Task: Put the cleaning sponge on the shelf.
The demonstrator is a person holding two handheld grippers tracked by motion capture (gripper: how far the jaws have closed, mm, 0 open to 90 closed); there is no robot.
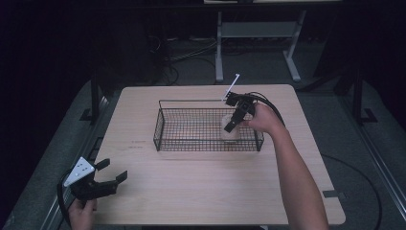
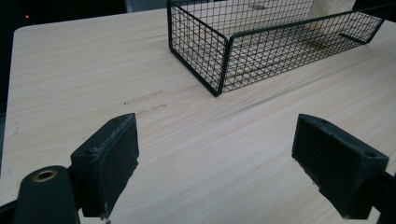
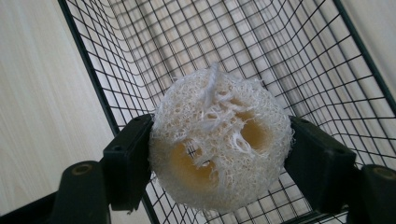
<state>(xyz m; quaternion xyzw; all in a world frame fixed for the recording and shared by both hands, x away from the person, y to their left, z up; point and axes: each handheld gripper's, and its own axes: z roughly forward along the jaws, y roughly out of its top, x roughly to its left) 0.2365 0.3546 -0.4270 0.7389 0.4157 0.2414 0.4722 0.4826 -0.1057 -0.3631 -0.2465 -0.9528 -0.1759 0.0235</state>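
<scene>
Nearest, left tongs [image 1: 111, 176] hover apart over the tabletop [image 1: 201, 191]; right tongs [image 3: 219, 154] clamp a loofah [image 3: 219, 144] inside the wire basket's [image 1: 191, 143] right end.

Dim room; light wooden table [image 1: 201, 191]; grey floor [image 1: 249, 62]; white-legged desk [image 1: 258, 33] behind; cables [image 1: 182, 52].

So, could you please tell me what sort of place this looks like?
Probably a lab or workshop recording station: a pale wooden table under a fixed camera, a loose tangle of cables on the floor behind it, and grey metal bench legs in a darkened room.
</scene>
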